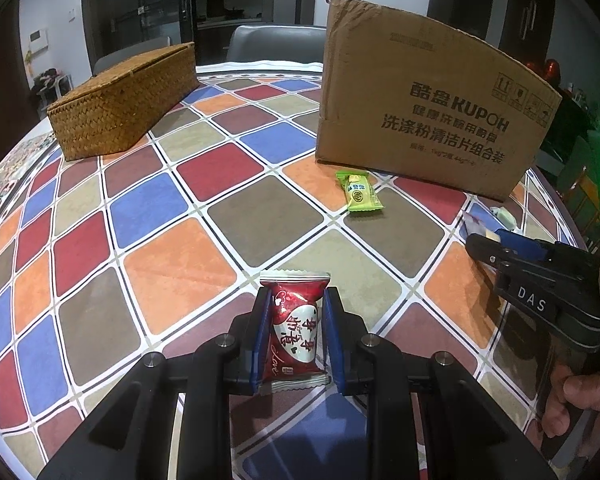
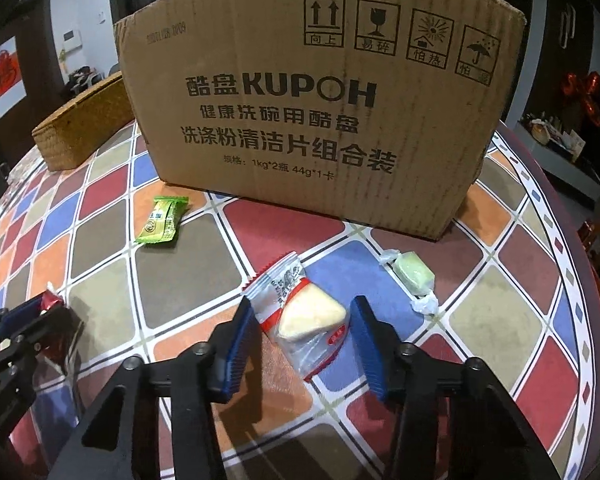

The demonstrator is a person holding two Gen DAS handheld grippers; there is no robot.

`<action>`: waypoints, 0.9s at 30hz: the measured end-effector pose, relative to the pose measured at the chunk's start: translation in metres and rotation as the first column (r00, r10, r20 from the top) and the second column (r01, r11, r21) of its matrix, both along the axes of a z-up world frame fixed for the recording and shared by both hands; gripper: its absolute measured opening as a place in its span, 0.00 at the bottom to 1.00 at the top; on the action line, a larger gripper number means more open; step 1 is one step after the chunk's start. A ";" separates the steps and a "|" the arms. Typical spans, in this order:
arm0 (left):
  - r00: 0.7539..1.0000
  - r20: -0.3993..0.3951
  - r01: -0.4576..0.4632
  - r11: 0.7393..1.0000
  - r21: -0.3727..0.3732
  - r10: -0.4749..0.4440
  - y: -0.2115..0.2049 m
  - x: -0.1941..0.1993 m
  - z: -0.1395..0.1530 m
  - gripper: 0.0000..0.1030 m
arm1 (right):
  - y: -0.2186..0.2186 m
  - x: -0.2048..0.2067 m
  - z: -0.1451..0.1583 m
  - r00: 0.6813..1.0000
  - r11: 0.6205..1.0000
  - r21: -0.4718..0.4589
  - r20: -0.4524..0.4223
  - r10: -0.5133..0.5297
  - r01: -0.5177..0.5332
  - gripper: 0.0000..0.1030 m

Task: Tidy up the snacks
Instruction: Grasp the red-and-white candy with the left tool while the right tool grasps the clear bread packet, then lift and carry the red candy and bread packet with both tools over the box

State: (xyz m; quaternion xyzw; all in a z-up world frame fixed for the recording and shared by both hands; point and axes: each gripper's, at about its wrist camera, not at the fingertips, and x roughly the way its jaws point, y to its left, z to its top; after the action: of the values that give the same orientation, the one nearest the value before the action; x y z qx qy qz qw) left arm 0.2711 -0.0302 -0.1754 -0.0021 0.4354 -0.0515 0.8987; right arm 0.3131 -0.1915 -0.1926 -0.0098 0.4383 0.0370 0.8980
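Observation:
My left gripper (image 1: pixel 295 300) is shut on a red heart-print candy packet (image 1: pixel 294 328), held just above the checkered tablecloth. My right gripper (image 2: pixel 302 312) is open, its fingers on either side of a clear packet with a pale yellow wedge snack (image 2: pixel 306 314) lying on the table. A green snack packet (image 1: pixel 358 192) lies in front of the cardboard box (image 1: pixel 428 108); it also shows in the right wrist view (image 2: pixel 162 220). A pale green wrapped candy (image 2: pixel 414 276) lies right of the right gripper. The right gripper shows in the left wrist view (image 1: pixel 484 244).
A closed woven basket (image 1: pixel 120 108) stands at the back left of the table. The tall cardboard box (image 2: pixel 320 112) stands at the back right. The table's rounded edge (image 2: pixel 572 280) curves away at the right. A grey chair (image 1: pixel 276 42) stands behind the table.

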 end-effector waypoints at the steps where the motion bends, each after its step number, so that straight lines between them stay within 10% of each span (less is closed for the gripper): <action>1: 1.000 0.001 0.002 1.000 0.000 -0.002 0.000 0.000 0.000 0.25 | -0.001 -0.001 0.000 1.000 1.000 0.003 -0.001 0.000 0.000 0.36; 27: 0.996 0.086 0.025 0.999 -0.022 -0.023 -0.006 -0.007 0.052 0.24 | -0.008 -0.028 0.061 0.996 0.998 0.049 0.088 -0.032 0.028 0.35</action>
State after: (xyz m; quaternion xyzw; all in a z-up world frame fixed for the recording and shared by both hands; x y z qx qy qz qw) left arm 0.2637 -0.0364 -0.1237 -0.0049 0.3957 -0.0672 0.9159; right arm 0.2849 -0.1990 -0.1320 0.0165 0.3971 0.0335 0.9170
